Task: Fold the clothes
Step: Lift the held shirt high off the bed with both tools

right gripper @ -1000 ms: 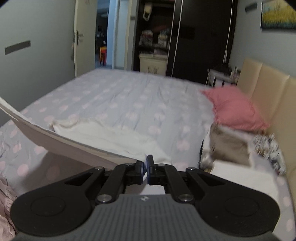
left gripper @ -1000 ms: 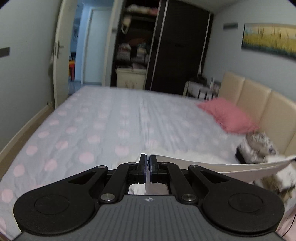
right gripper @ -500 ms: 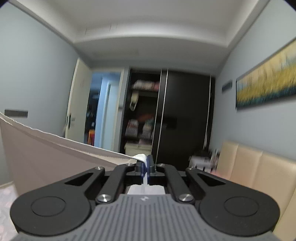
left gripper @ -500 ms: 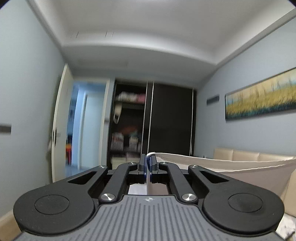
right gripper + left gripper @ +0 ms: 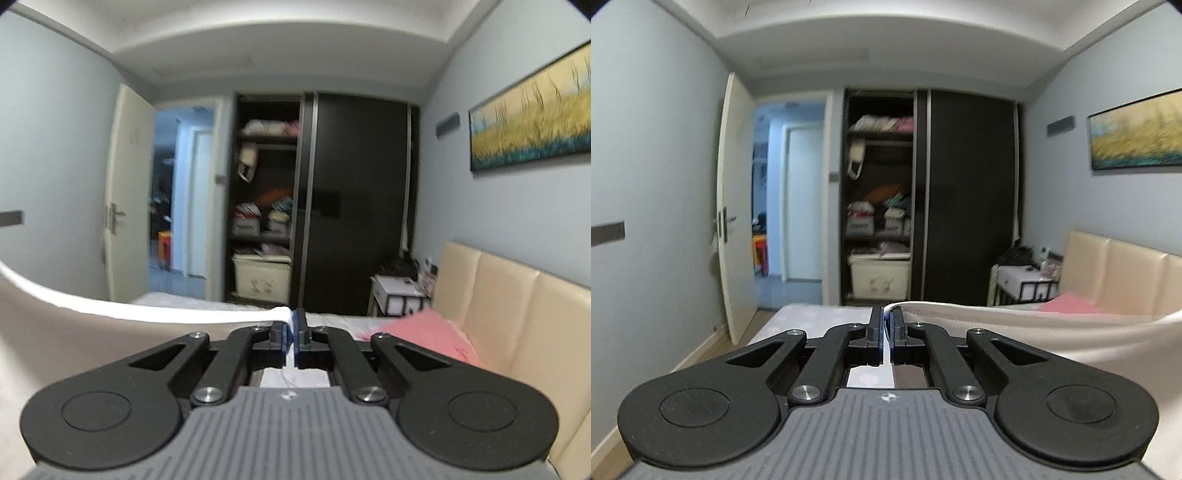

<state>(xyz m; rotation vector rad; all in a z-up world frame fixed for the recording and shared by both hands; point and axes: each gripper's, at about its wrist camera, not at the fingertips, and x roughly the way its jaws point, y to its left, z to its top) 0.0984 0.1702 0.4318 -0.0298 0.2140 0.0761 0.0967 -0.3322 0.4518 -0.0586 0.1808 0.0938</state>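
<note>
A cream-white garment [image 5: 1052, 332] hangs stretched between my two grippers, held up above the bed. My left gripper [image 5: 885, 319] is shut on one corner of its top edge, and the cloth runs off to the right. In the right wrist view the same garment [image 5: 92, 328] sweeps in from the left to my right gripper [image 5: 294, 321], which is shut on its other corner. The lower part of the cloth is hidden below both gripper bodies.
The bed with a dotted sheet [image 5: 820, 314] lies ahead and below. A pink pillow [image 5: 428, 334] leans by the beige headboard [image 5: 517, 306]. Beyond stand a dark wardrobe [image 5: 967, 199] with open shelves, a bedside table [image 5: 1023, 280] and an open door [image 5: 733, 221].
Both grippers lifted the garment off the bed and tilted up toward the ceiling, then tipped back down a little; the bed's far edge and pillow are back in view.
</note>
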